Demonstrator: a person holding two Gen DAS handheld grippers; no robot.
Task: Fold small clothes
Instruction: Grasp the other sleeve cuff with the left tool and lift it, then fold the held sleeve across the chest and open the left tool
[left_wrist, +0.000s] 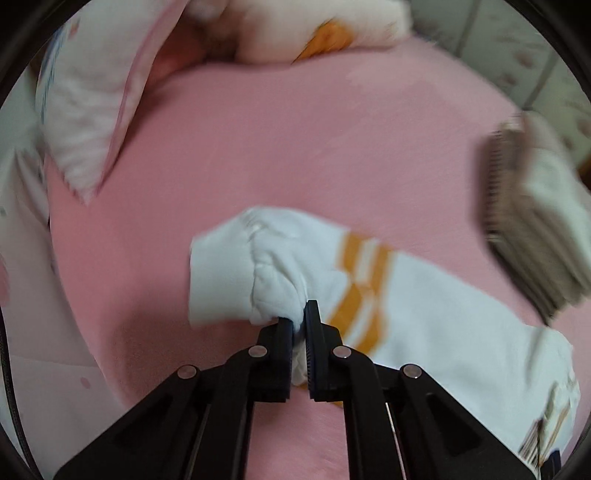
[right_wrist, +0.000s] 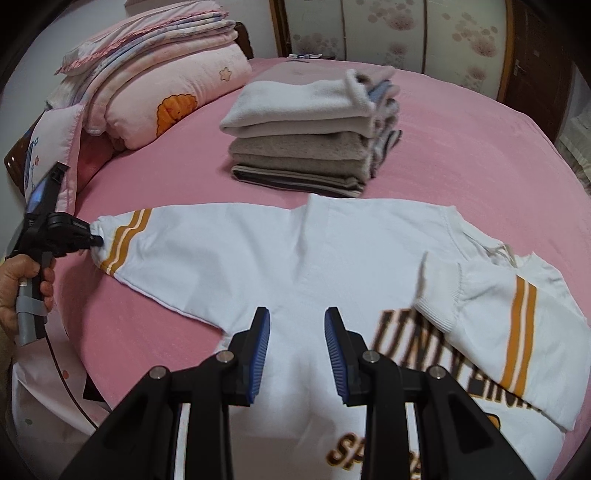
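A white sweatshirt (right_wrist: 295, 258) with orange sleeve stripes and brown lettering lies spread on the pink bed sheet (right_wrist: 461, 147). Its right sleeve (right_wrist: 491, 314) is folded in over the chest. The other sleeve (left_wrist: 424, 302) stretches out to the left, and my left gripper (left_wrist: 300, 317) is shut on its white cuff (left_wrist: 258, 266), with fabric bunched between the black fingers. In the right wrist view that gripper (right_wrist: 96, 240) pinches the cuff at far left, held by a person's hand (right_wrist: 18, 288). My right gripper (right_wrist: 297, 314) hovers open over the shirt's body, blue pads apart, nothing between them.
A stack of folded grey and white clothes (right_wrist: 314, 140) sits on the bed behind the sweatshirt, and shows blurred in the left wrist view (left_wrist: 532, 229). Pink folded quilts and pillows (right_wrist: 155, 85) pile up at the back left. A wooden footboard (right_wrist: 535, 74) edges the bed at right.
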